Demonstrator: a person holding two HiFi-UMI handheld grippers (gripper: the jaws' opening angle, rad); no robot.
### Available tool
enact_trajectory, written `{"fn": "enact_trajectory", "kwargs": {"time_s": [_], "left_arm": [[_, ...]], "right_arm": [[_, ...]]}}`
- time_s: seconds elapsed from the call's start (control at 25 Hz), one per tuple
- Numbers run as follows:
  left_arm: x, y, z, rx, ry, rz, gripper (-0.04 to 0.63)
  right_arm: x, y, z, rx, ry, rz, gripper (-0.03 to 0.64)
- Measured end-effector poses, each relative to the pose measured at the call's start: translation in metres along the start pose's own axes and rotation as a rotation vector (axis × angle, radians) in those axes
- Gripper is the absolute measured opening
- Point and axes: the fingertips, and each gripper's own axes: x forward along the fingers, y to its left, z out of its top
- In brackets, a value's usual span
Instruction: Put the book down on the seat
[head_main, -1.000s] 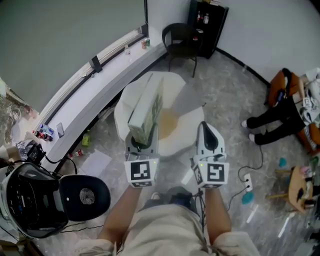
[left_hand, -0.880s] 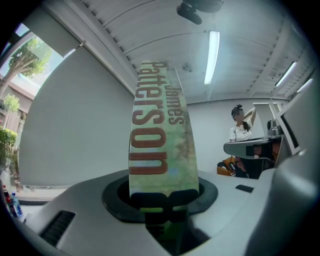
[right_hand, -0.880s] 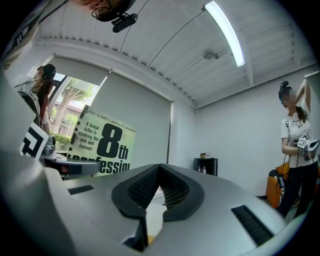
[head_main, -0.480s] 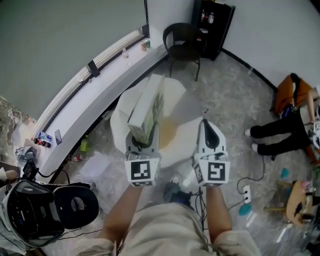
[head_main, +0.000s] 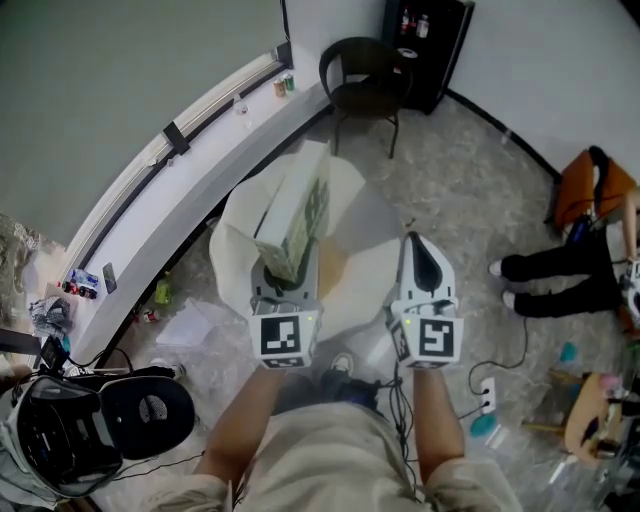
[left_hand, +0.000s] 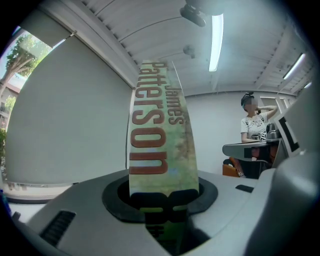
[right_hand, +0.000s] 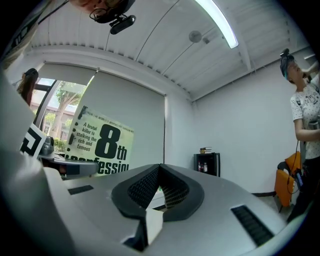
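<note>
My left gripper (head_main: 285, 275) is shut on the lower end of a thick paperback book (head_main: 296, 212), which it holds upright in front of me. In the left gripper view the book's green spine (left_hand: 162, 145) with red lettering rises from between the jaws of that gripper (left_hand: 164, 200). My right gripper (head_main: 419, 248) is level beside it, shut and holding nothing; its pads (right_hand: 167, 187) meet at the tips. The book's cover (right_hand: 100, 145) shows at the left of the right gripper view. A black chair (head_main: 362, 80) with a bare seat stands ahead by the wall.
A white round table (head_main: 232, 215) lies below the grippers. A long white ledge (head_main: 175, 195) runs along the left wall. A black cabinet (head_main: 428, 45) stands behind the chair. A black office chair (head_main: 150, 415) is at lower left, a person's legs (head_main: 560, 275) and a power strip (head_main: 487, 385) at right.
Both grippers have travelled level across the room, the book still upright in the left one. The floor and the white table have slid left and toward me beneath them.
</note>
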Motion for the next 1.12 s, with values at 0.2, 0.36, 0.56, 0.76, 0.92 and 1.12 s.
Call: {"fn": "enact_trajectory", "kwargs": {"time_s": [0.2,0.36,0.56,0.76,0.92,1.12], "left_arm": [[0.02,0.016,-0.01,-0.013,0.021,0.001,0.166],[0.034,0.025,-0.017,-0.017,0.033,-0.016,0.166],[0.05,0.025,-0.034,-0.061,0.066,-0.051,0.166],[0.07,0.029,-0.076,-0.143,0.131,-0.087,0.166],[0.092,0.035,-0.131,-0.26,0.202,-0.129,0.166],[0.116,0.041,-0.208,-0.407,0.28,-0.151,0.166]], "right_arm": [[0.024,0.012,-0.01,-0.051,0.032,0.003,0.003],[0.039,0.016,-0.025,-0.039,0.073,0.001,0.003],[0.049,0.015,-0.039,-0.028,0.113,-0.011,0.003],[0.061,0.017,-0.062,-0.007,0.123,-0.013,0.003],[0.074,0.019,-0.098,-0.015,0.175,-0.021,0.003],[0.086,0.016,-0.151,-0.013,0.234,-0.027,0.003]]}}
